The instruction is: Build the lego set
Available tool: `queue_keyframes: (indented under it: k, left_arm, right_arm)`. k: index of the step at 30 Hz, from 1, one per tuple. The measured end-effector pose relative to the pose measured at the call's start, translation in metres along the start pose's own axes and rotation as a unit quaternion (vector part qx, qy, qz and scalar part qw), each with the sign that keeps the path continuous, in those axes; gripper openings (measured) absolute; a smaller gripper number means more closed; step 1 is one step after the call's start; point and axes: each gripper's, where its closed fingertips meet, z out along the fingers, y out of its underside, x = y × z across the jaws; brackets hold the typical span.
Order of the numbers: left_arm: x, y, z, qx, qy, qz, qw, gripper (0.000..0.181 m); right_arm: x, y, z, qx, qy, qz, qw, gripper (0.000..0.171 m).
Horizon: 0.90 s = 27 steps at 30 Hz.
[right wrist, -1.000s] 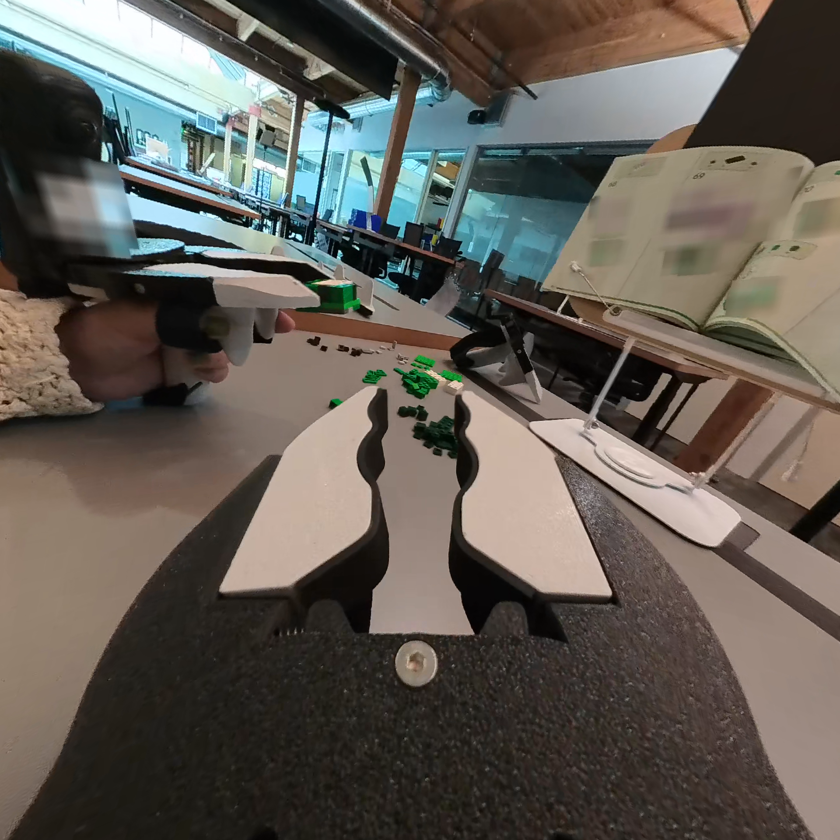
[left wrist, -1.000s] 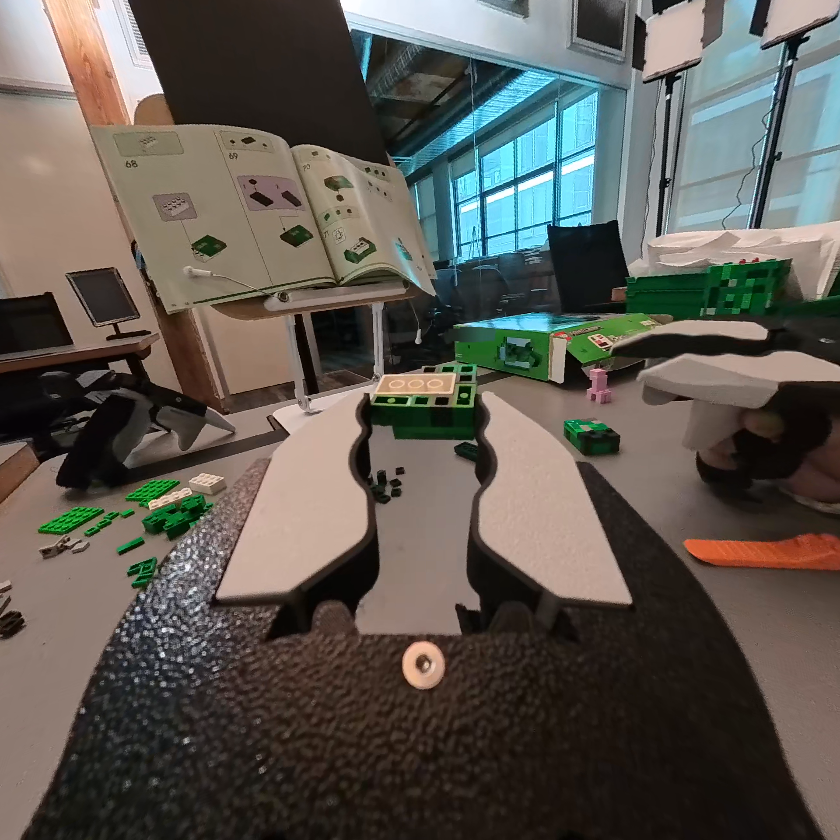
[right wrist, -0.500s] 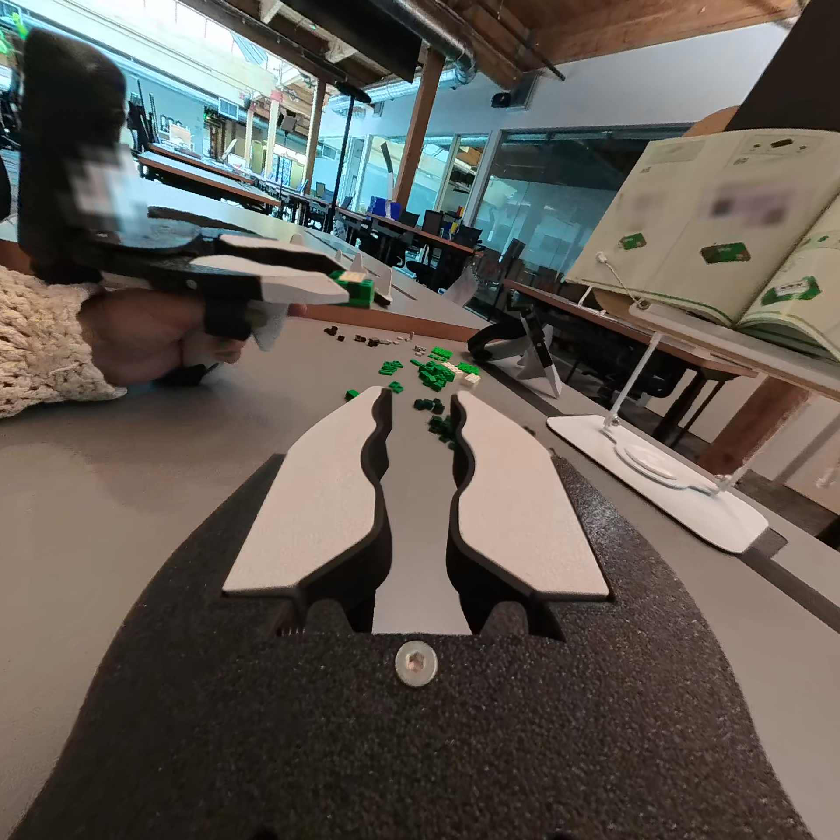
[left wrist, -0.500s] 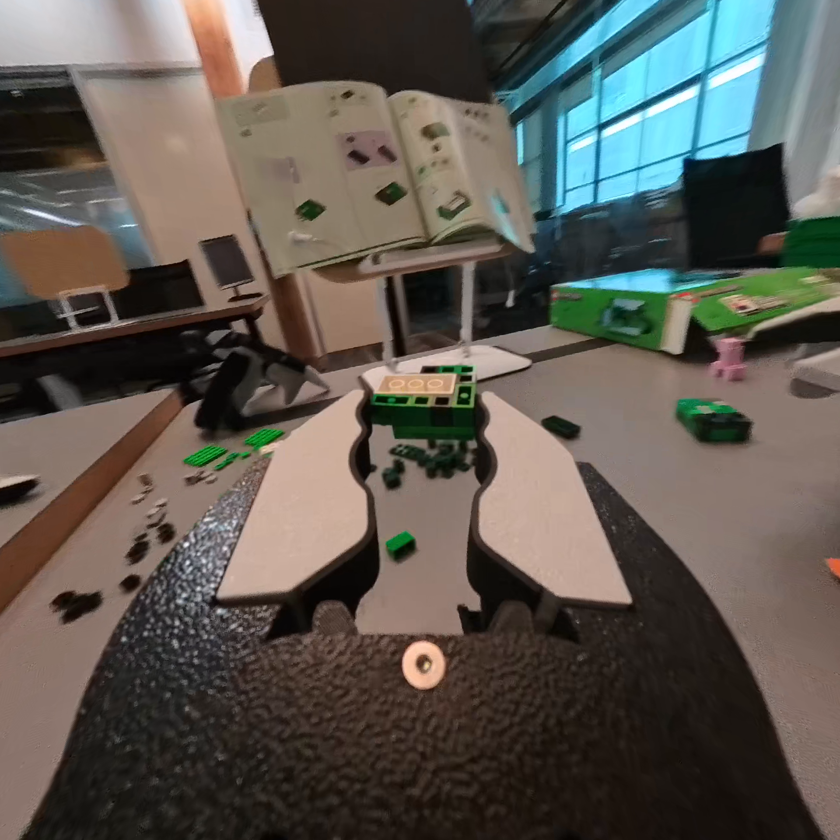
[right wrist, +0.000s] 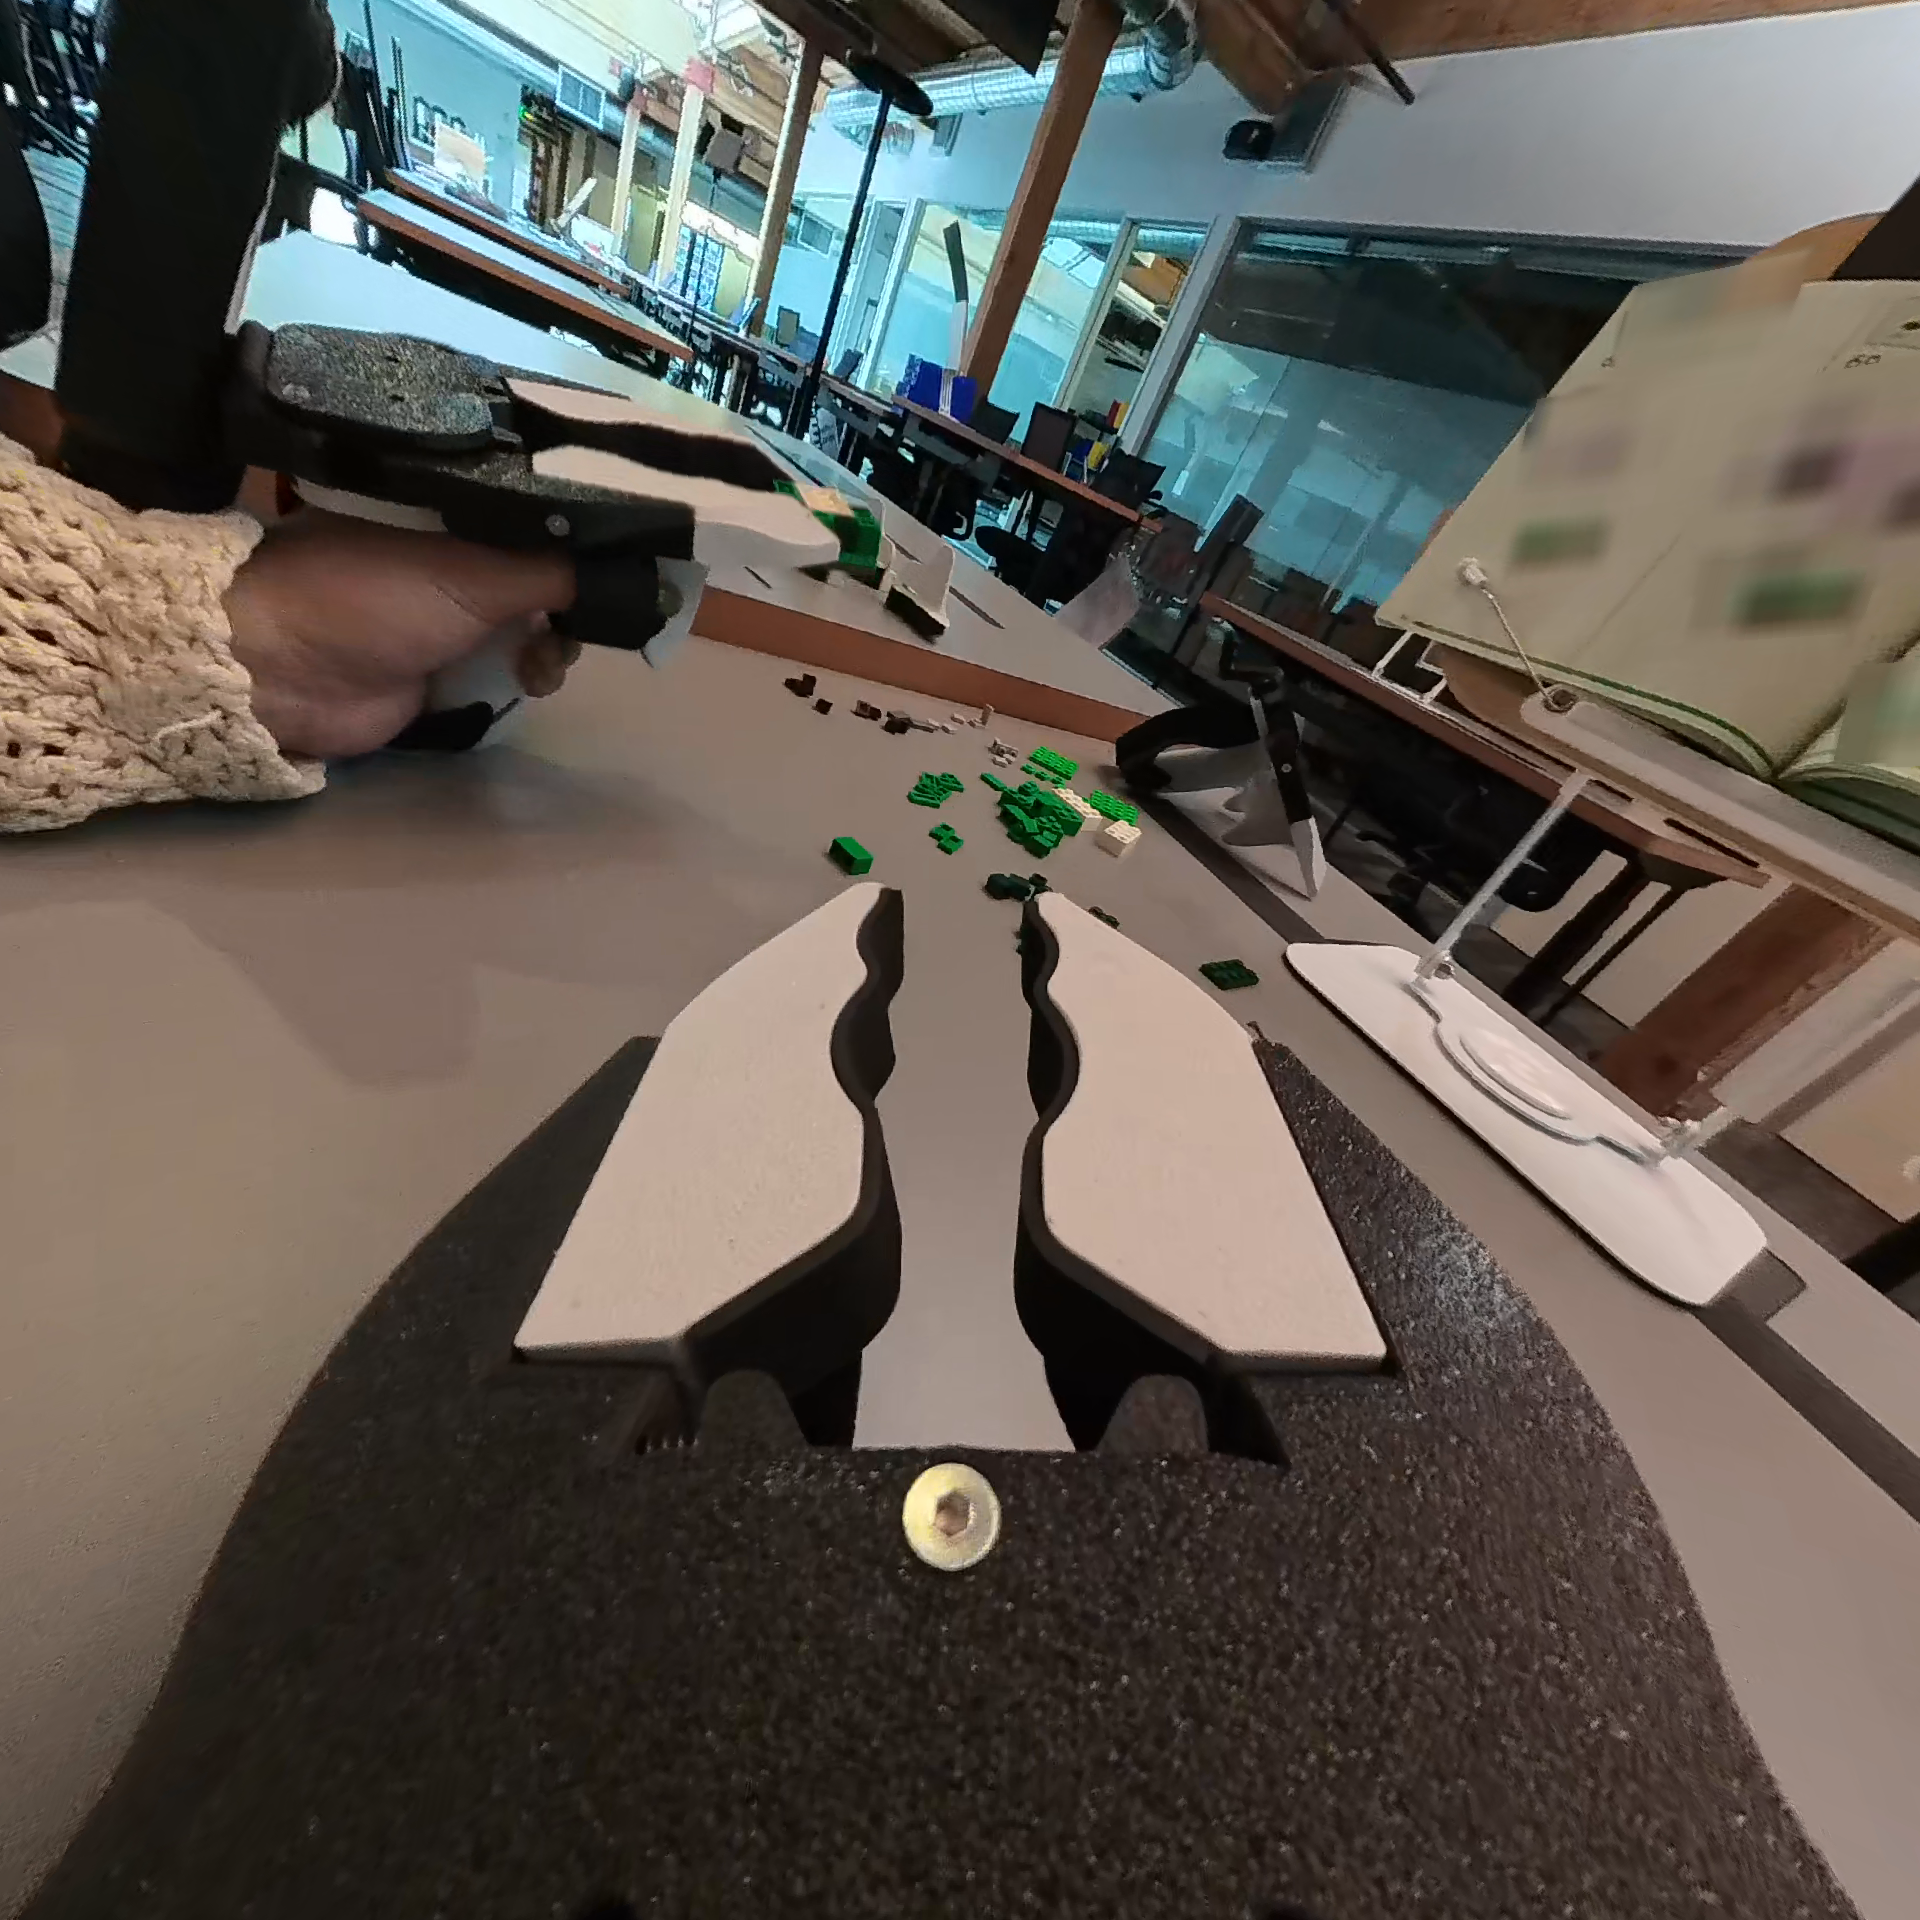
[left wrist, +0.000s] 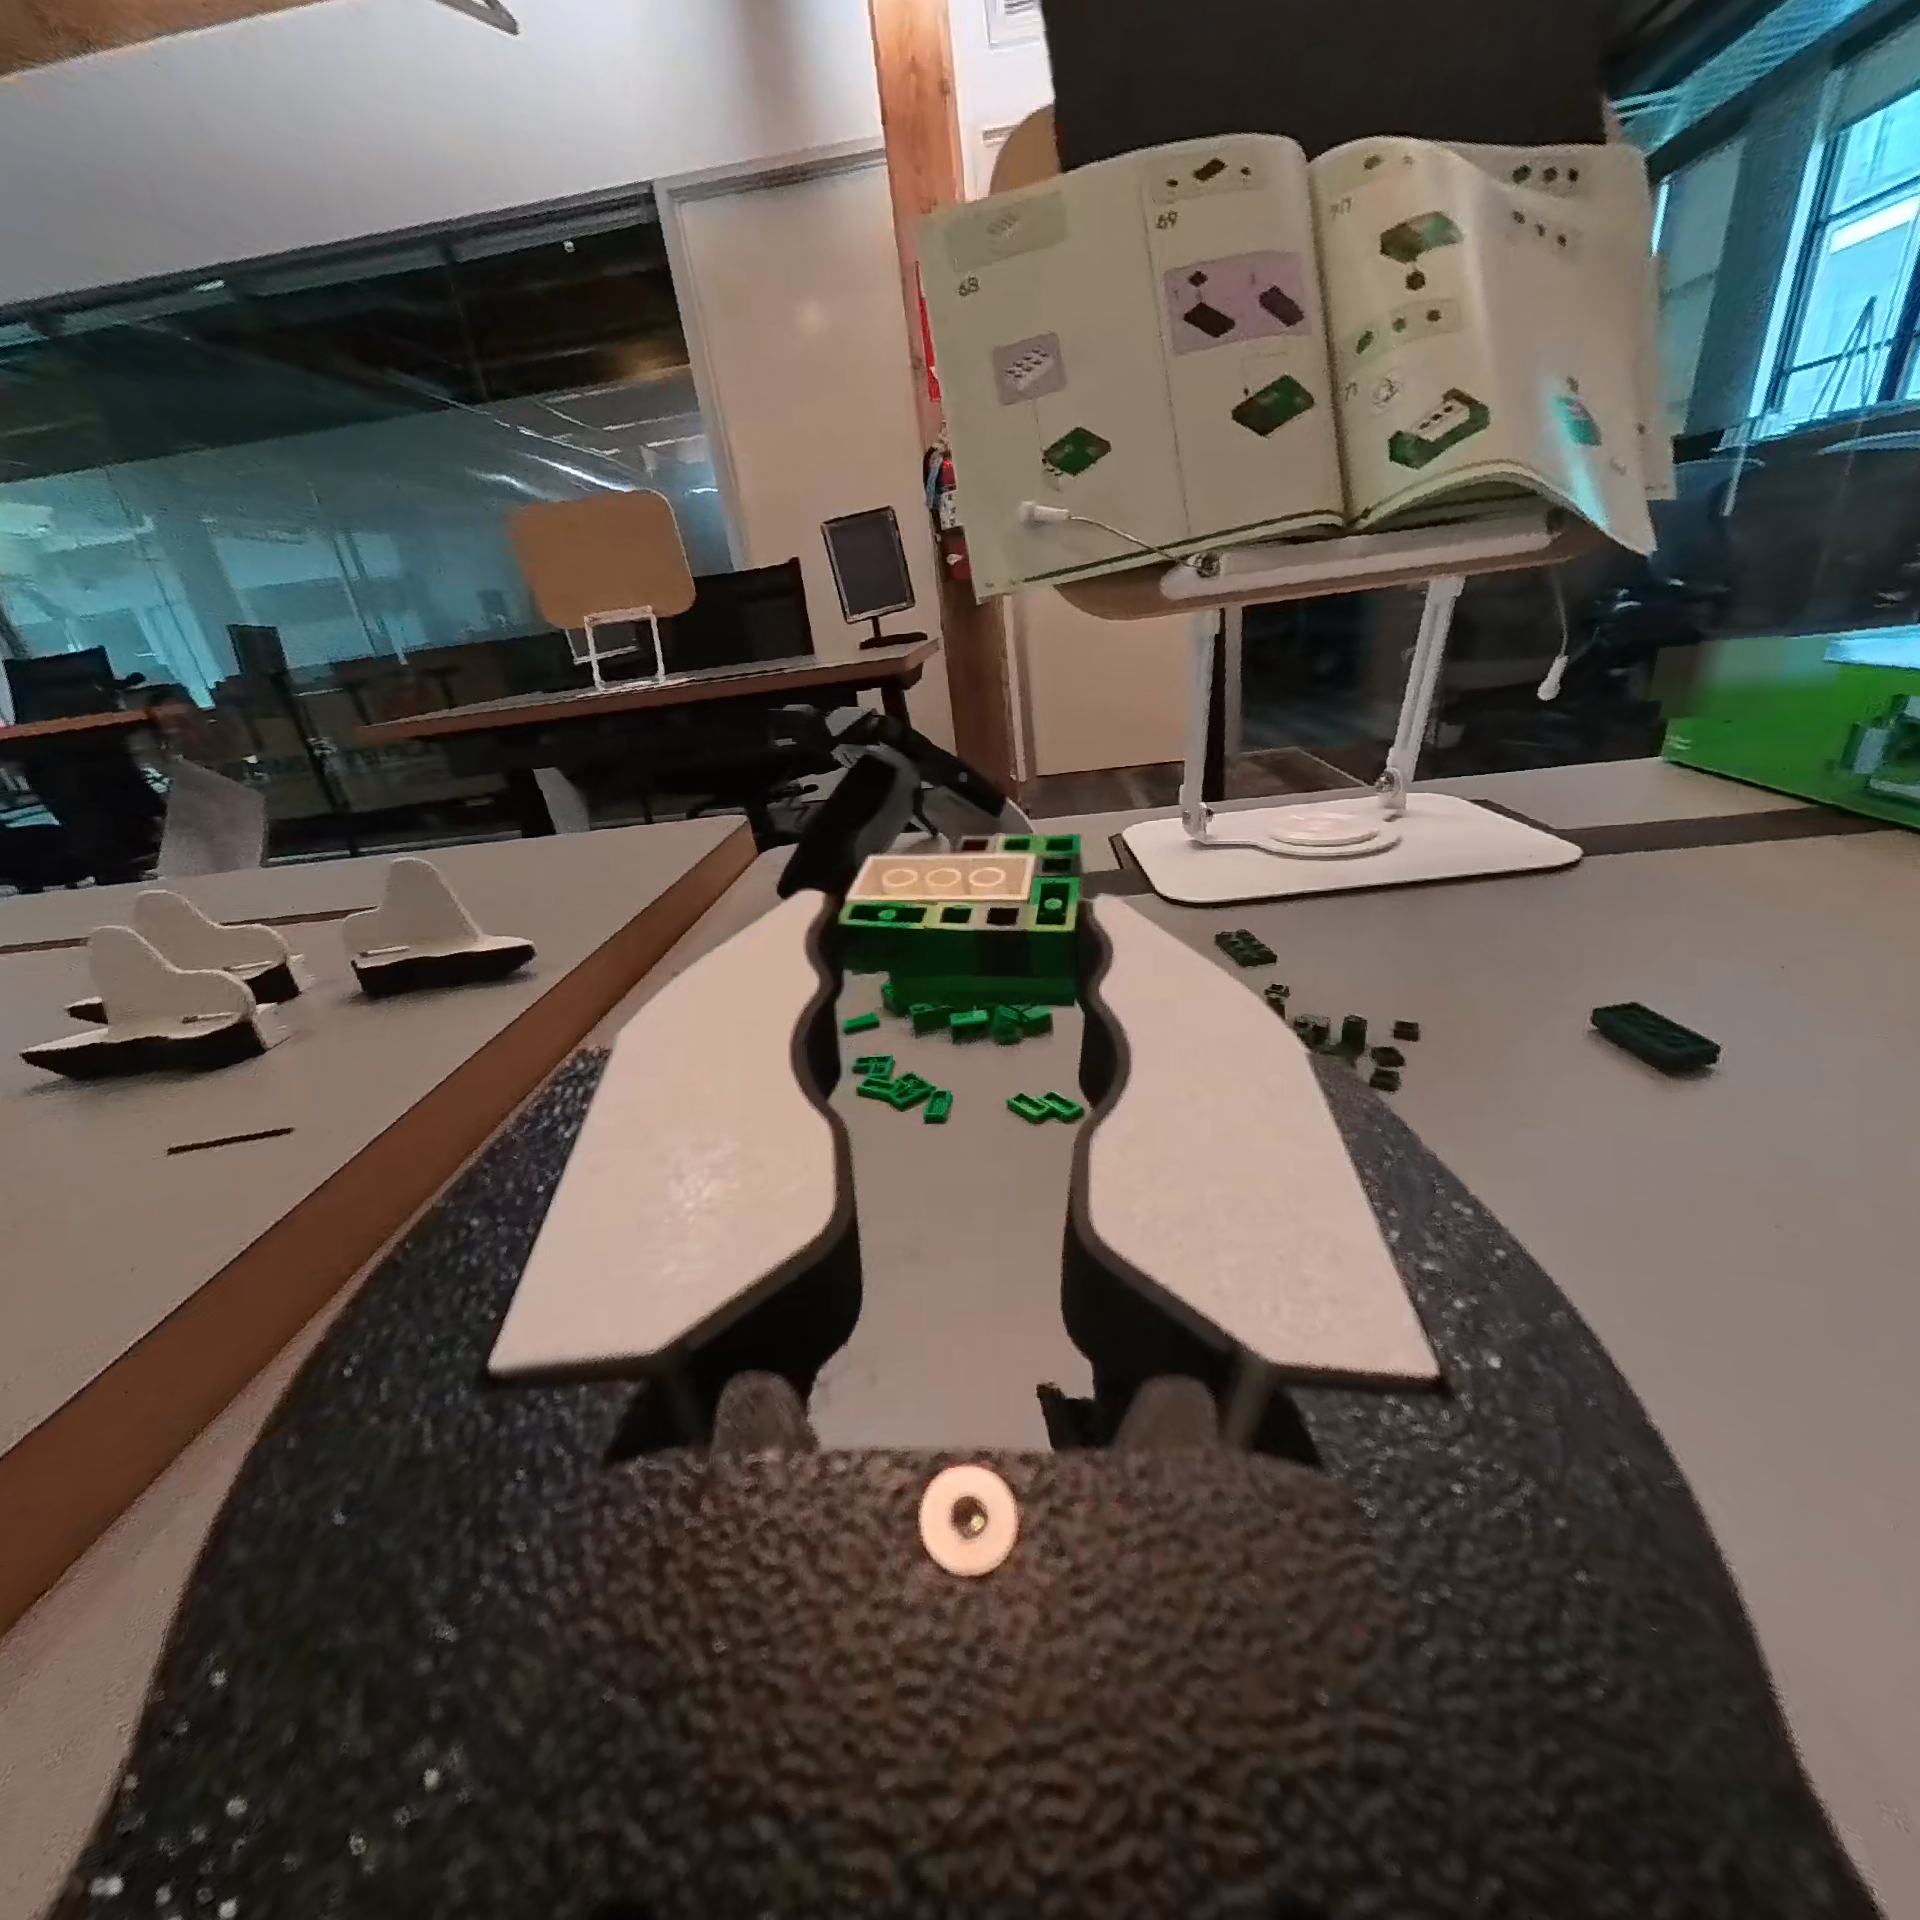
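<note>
Left gripper (left wrist: 954,925) swung left w/ green lego block (left wrist: 961,920) clamped

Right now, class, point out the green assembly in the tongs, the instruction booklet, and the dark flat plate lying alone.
green assembly (left wrist: 961,920): left wrist view, front top edge.
instruction booklet (left wrist: 1236,343): left wrist view, open middle page.
dark flat plate (left wrist: 1654,1034): left wrist view, top face.
</note>
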Motion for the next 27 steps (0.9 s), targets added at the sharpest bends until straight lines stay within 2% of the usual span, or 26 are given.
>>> queue_keyframes:
  k: [4, 7, 9, 10, 12, 14, 20, 25, 27]
  left_arm:
    - [-0.007, 0.001, 0.000, 0.000, -0.014, -0.012, 1.000, 0.043]
    - [-0.012, 0.001, -0.001, 0.002, -0.025, -0.014, 1.000, 0.043]
    - [-0.014, 0.001, -0.001, 0.005, -0.029, -0.017, 0.999, 0.044]
    - [-0.014, 0.001, -0.001, 0.006, -0.031, -0.019, 0.999, 0.044]
    - [-0.015, 0.000, -0.001, 0.007, -0.032, -0.022, 0.999, 0.044]
    - [-0.014, 0.000, 0.000, 0.011, -0.031, -0.027, 0.999, 0.044]
    - [-0.006, -0.002, 0.000, 0.015, -0.024, -0.010, 1.000, 0.044]
    - [-0.008, -0.001, 0.001, 0.016, -0.024, -0.026, 0.999, 0.044]
    - [-0.004, -0.001, 0.002, 0.015, -0.017, -0.019, 1.000, 0.044]
  right_arm:
    - [-0.006, 0.000, 0.005, -0.008, -0.018, 0.002, 1.000, 0.021]
    - [-0.015, -0.001, 0.019, -0.045, -0.081, 0.001, 0.996, 0.022]
    - [-0.012, -0.002, 0.034, -0.074, -0.118, -0.038, 0.990, 0.022]
    - [-0.010, -0.004, 0.042, -0.081, -0.141, -0.060, 0.985, 0.015]
    - [-0.010, 0.000, 0.060, -0.117, -0.196, -0.085, 0.970, 0.011]
    - [-0.011, 0.012, 0.080, -0.162, -0.247, -0.087, 0.951, 0.014]
    - [-0.025, 0.046, 0.133, -0.224, -0.364, -0.077, 0.901, 0.022]
    - [-0.029, 0.067, 0.161, -0.246, -0.391, -0.097, 0.881, 0.019]
    - [-0.033, 0.071, 0.163, -0.260, -0.424, -0.064, 0.865, 0.018]
